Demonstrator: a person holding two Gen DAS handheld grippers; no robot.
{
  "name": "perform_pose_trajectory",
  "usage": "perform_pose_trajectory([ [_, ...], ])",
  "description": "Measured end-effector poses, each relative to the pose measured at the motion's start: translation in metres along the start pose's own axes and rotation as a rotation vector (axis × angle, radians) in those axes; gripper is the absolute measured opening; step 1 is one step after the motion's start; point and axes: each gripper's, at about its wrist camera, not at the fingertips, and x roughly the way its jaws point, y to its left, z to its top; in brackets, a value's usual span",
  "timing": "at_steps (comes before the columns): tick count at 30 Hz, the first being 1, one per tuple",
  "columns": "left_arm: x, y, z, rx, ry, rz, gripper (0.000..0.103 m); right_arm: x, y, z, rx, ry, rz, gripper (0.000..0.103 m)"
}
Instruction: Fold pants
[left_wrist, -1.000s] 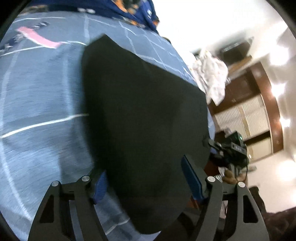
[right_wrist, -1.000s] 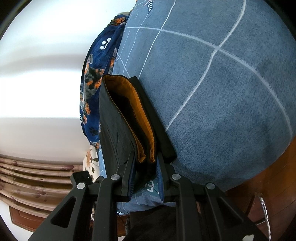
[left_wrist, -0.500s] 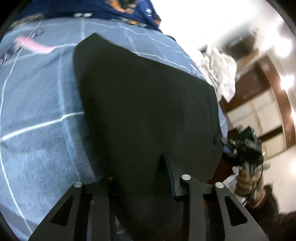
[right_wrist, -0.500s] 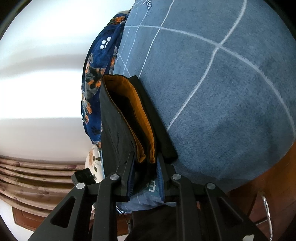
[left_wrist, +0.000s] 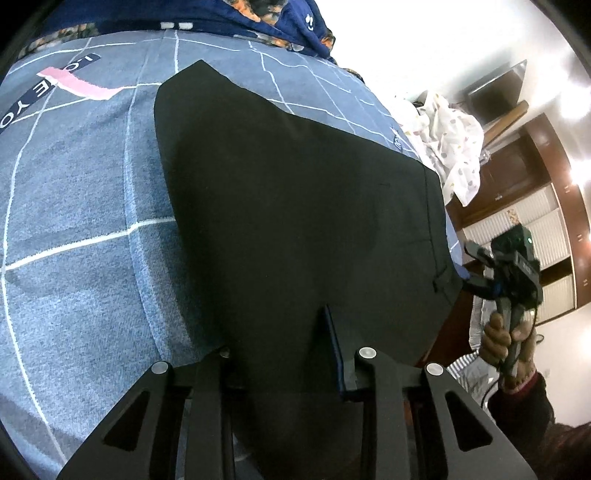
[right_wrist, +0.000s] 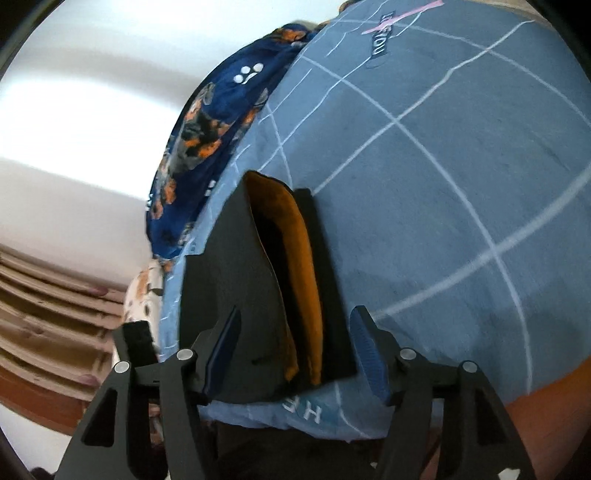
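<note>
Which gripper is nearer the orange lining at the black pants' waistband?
Right. The right gripper straddles the orange lining, fingers opening and clear of it. The left gripper pinches the black pants elsewhere.

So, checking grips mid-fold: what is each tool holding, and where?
Left tool pinches the black pants at their near edge; right tool is opening, gripping nothing.

pants (left_wrist: 295, 206): we see them lying flat on the bedspread (left_wrist: 81, 221), in the middle of the left view
blanket (left_wrist: 280, 22): at twelve o'clock, behind the pants, at the far edge of the bedspread
crumpled cloth (left_wrist: 450, 147): at two o'clock, beyond the bedspread's right edge
cupboards (left_wrist: 535, 229): at three o'clock, behind the cloth
waistband (right_wrist: 295, 280): in our right view, at the bedspread's near edge, between the opening jaws
</note>
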Motion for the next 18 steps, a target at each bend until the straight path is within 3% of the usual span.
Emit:
perform_pose_trajectory([
  [6,0.0,-0.002,0.002,-0.001,0.004,0.004,0.029,0.03,-0.009,0.027,-0.019,0.099,0.042,0.06],
  [11,0.0,0.001,0.001,0.007,0.001,-0.006,0.029,0.049,-0.001,0.027,-0.071,0.198,0.079,0.061],
  [16,-0.003,0.007,-0.002,0.005,0.003,-0.024,0.029,0.062,0.005,0.03,-0.097,0.264,0.191,0.061],
  [18,-0.003,0.006,-0.002,0.012,0.005,-0.023,0.029,0.064,-0.001,0.033,-0.106,0.275,0.158,0.043],
])
